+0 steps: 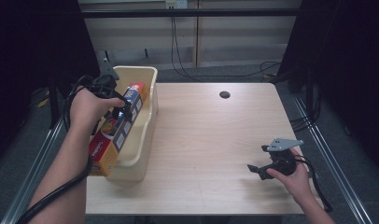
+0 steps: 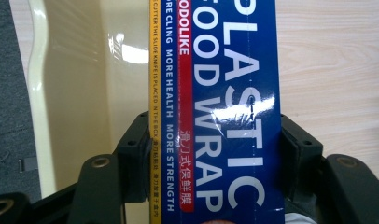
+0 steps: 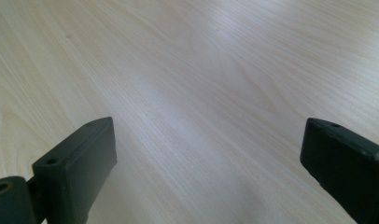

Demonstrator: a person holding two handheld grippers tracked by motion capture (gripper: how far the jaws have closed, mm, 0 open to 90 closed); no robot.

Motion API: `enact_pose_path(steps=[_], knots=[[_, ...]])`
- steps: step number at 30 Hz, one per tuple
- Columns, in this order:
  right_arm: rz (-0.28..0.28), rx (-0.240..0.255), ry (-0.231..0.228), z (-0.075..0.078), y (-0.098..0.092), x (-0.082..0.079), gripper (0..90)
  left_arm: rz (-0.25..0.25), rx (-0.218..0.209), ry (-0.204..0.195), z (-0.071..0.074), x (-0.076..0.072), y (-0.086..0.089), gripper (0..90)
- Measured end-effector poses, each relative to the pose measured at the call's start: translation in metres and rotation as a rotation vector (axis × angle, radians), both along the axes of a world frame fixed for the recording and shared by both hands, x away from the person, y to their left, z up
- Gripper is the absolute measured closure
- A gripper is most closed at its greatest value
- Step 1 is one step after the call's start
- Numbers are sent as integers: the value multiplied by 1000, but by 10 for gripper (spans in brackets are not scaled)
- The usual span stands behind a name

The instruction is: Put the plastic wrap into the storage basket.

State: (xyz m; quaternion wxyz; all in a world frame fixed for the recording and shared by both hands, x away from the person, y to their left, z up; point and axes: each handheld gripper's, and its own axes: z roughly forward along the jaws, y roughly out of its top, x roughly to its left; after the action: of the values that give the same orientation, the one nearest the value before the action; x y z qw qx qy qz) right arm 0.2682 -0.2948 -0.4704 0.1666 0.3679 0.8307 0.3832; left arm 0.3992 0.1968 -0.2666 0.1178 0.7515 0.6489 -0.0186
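Note:
A long plastic wrap box (image 1: 116, 128), blue, red and yellow, lies tilted over a cream plastic bin (image 1: 148, 103) at the table's left edge, its near end sticking out past the bin's front. My left gripper (image 1: 116, 108) is shut on the box's middle. In the left gripper view the box (image 2: 220, 107) runs up between both jaws, which press on its sides. My right gripper (image 1: 258, 170) hovers low over the table's near right part, open, with bare wood between its jaws (image 3: 208, 154).
The wooden table (image 1: 211, 140) has a dark cable hole (image 1: 224, 94) near its back edge. The bin's inner wall (image 2: 80, 93) shows beside the box. Cables trail from both grippers; metal rails flank the table.

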Motion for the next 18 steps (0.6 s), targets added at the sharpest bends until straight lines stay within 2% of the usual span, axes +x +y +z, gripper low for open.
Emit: enact_pose_path(steps=[18], knots=[[0, 1, -2, 0, 0, 0, 36, -8, -9, 16, -15, 3, -6, 404]])
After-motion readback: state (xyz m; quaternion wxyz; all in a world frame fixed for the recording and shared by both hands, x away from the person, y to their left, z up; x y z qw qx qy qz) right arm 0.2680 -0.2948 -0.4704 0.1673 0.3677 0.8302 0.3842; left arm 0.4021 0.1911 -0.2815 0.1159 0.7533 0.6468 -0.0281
